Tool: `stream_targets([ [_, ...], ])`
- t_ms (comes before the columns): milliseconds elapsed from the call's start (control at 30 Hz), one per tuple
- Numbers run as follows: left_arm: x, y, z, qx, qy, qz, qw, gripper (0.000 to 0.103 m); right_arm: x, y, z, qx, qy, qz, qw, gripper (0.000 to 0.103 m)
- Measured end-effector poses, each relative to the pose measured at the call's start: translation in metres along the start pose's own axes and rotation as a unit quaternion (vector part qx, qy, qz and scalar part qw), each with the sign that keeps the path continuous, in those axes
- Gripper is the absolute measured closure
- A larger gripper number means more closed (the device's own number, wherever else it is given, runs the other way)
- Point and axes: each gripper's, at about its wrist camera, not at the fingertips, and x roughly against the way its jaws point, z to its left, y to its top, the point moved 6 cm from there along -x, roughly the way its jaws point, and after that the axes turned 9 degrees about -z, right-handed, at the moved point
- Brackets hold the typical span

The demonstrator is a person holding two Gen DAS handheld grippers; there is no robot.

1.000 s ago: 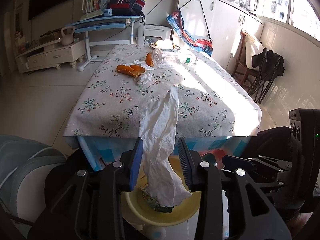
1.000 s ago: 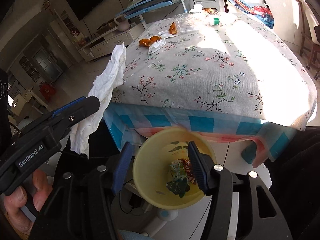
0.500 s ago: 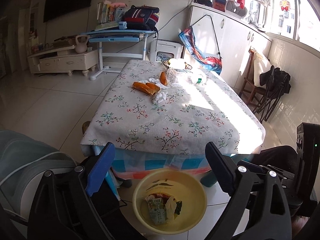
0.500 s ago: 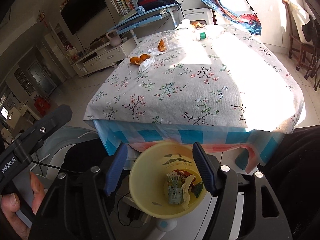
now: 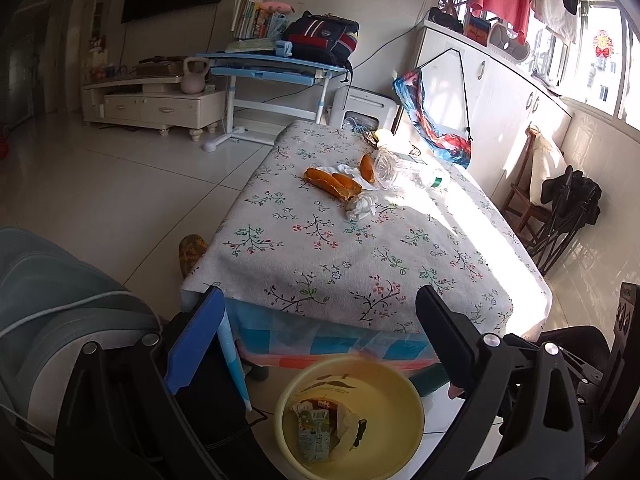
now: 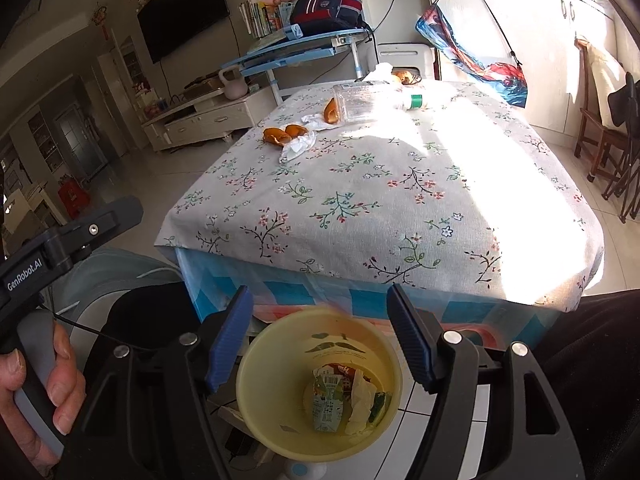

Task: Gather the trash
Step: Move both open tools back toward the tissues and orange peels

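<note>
Trash (image 5: 326,432) lies jumbled in the yellow bin (image 5: 400,400), orientation unclear; both grippers' fingers spread wide.

The left gripper (image 5: 316,340) has its jaws spread wide with nothing between them. The right gripper (image 6: 320,336) is also parted and empty. At the near left, the person's left hand (image 6: 36,392) grips the left gripper's handle.

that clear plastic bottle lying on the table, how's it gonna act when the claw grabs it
The clear plastic bottle lies on its side on the floral tablecloth, so a nudge would probably roll it. It looks empty and dented, so likely light, and its thin walls may buckle when squeezed. The smooth plastic could slip; gripping near the green-banded neck seems safer.
</note>
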Motion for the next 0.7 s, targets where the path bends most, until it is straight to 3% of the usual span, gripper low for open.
stream_targets([
  [467, -0.042, 0.038, 0.026, 0.044, 0.032, -0.021, 0.9983, 0.010, -0.074, 0.071, 0.011, -0.002, 0.044, -0.015, 0.999, 0.036],
  [700, -0.059, 0.045, 0.031, 0.062, 0.041, -0.022, 0.9970, 0.010, -0.114, 0.099, 0.019, -0.007, 0.055, -0.005, 0.998, 0.042],
])
